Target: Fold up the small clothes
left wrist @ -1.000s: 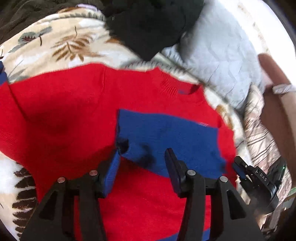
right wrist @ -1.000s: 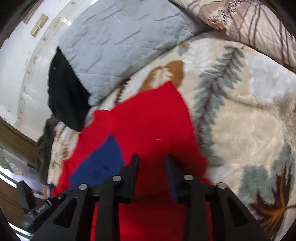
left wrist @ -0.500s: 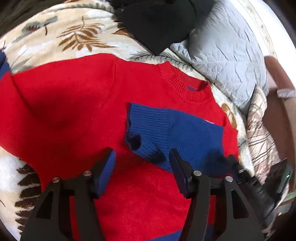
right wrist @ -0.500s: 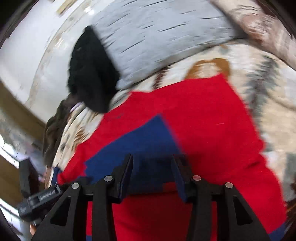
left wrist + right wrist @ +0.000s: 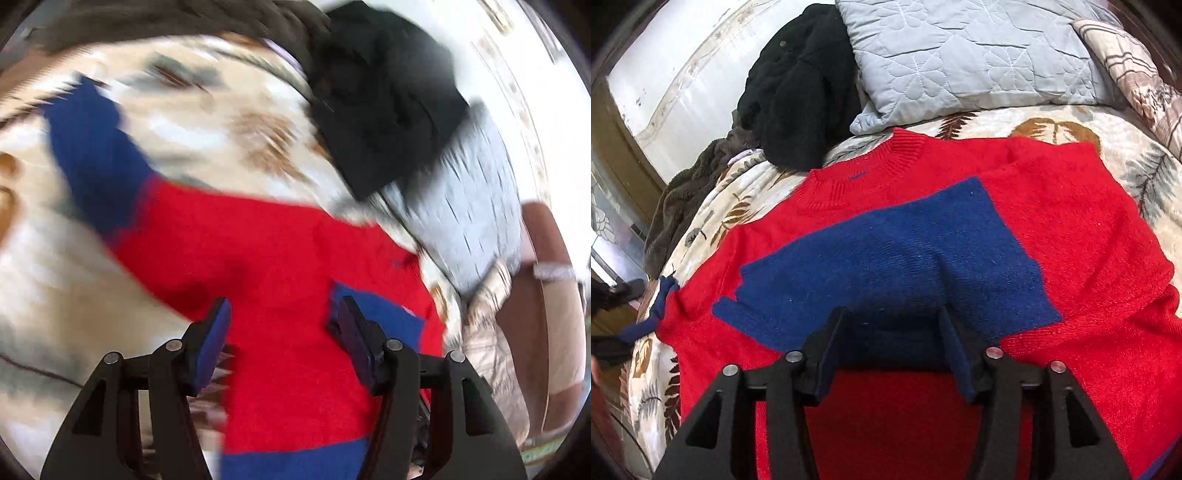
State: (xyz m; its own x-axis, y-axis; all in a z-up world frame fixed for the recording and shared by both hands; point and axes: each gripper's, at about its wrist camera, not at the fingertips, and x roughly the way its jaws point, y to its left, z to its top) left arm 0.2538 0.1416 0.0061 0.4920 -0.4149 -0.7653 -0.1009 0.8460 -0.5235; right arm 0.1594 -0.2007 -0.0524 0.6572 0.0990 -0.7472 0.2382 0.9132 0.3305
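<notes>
A red sweater (image 5: 1071,236) lies flat on a bed's leaf-print blanket (image 5: 1071,122), neckband toward the grey quilted pillow (image 5: 960,55), hem toward the cameras, so its long axis runs from pillow to viewer. Left to right in the sharp right wrist view: one blue cuff (image 5: 653,314) trails off the sweater's left edge onto the blanket, a black garment (image 5: 801,96) is heaped beside the pillow, and the other blue sleeve (image 5: 894,258) is folded across the chest. The right tool (image 5: 894,354) hovers over that sleeve, jaws opening, pinching nothing. The left wrist view (badly motion-blurred) alone shows the unfolded sleeve (image 5: 96,155) stretching up and left across the blanket, with a bare arm (image 5: 554,295) at the right edge. There the left tool (image 5: 284,332) stands spread over the red body, nothing between its blue pads (image 5: 214,339).
</notes>
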